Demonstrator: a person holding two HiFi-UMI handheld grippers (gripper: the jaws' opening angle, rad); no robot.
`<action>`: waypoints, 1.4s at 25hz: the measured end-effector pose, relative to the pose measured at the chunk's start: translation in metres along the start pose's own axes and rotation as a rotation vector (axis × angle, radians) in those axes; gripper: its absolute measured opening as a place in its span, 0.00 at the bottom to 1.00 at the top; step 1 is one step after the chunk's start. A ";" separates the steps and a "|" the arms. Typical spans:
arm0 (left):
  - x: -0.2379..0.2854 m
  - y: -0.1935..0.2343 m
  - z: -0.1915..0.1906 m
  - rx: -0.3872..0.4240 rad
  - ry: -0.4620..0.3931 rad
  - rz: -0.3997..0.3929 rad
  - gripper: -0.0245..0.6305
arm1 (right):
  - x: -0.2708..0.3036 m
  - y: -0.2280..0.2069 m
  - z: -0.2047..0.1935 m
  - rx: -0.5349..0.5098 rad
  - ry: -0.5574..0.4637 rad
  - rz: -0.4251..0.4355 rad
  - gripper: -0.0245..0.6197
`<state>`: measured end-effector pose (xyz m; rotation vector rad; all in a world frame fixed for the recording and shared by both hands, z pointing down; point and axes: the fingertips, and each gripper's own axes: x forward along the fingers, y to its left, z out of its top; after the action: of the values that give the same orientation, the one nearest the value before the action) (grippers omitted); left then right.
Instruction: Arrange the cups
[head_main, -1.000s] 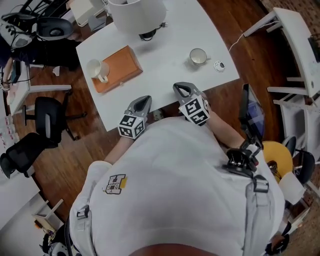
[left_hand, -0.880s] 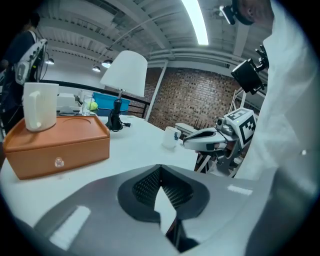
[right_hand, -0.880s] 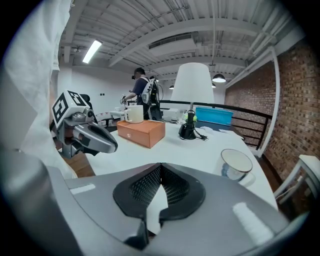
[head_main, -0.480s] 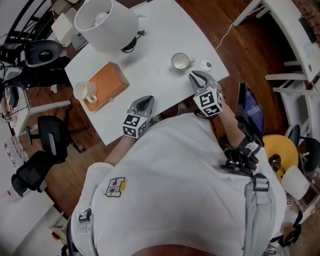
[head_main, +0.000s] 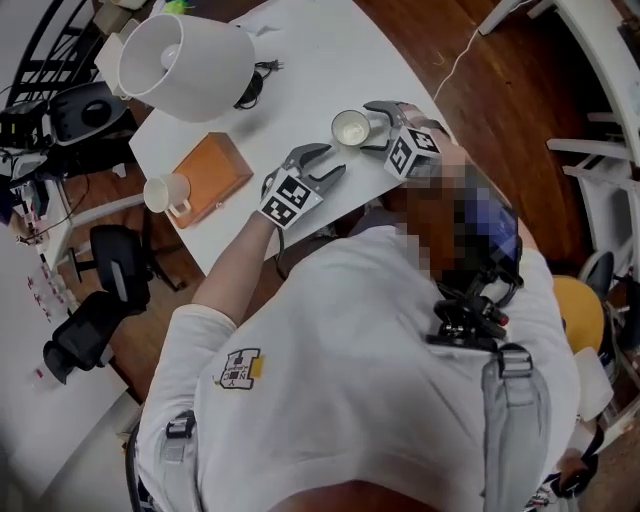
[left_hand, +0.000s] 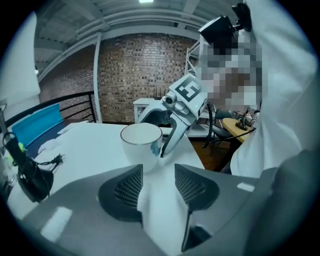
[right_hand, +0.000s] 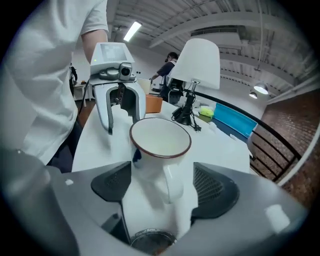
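White table (head_main: 300, 70) on a brown wood floor, office chairs at far left.

Head view: big white lamp shade (head_main: 185, 62) at the table's far end. An orange board (head_main: 212, 172) lies near the left edge, w/ a white mug (head_main: 163, 192) on its left end, handle toward the person. A second cup (head_main: 350, 128) stands upright near the table's near-right corner, well apart from the mug. Left gripper (head_main: 328, 160) points at this cup from the near side, tips just short of it. Right gripper (head_main: 372, 127) comes in from the right, one jaw on either side of the cup's handle.

Left gripper view: brick wall (left_hand: 135, 75) in bkgd. Jaws have just been opening and stand partly apart, only bare table btwn the pads (left_hand: 120, 192). The cup sits just past the tips, slightly left of ctr; can't tell if it touches the left tip. The right gripper shows right behind the cup.

Right gripper view: jaws have just been opening and are spread wide. The cup's handle points back at the camera and lies btwn the pads (right_hand: 212, 187), clear of both; nothing gripped. Cup bowl is empty, dark rim, just ahead of the tips. The left gripper faces it from the far side; lamp behind.
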<state>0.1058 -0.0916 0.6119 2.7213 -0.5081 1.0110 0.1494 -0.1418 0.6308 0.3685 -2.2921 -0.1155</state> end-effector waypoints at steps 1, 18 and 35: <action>0.004 0.003 0.006 0.014 0.005 -0.004 0.31 | 0.004 0.000 0.002 0.004 -0.002 0.000 0.61; 0.009 0.042 0.012 0.030 0.054 -0.001 0.32 | 0.012 0.008 0.010 0.458 -0.023 -0.453 0.64; 0.007 0.037 0.010 -0.076 -0.014 0.074 0.33 | 0.027 -0.003 0.019 0.399 -0.056 -0.439 0.62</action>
<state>0.1026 -0.1301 0.6114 2.6622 -0.6414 0.9696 0.1185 -0.1531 0.6362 1.0840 -2.2472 0.1167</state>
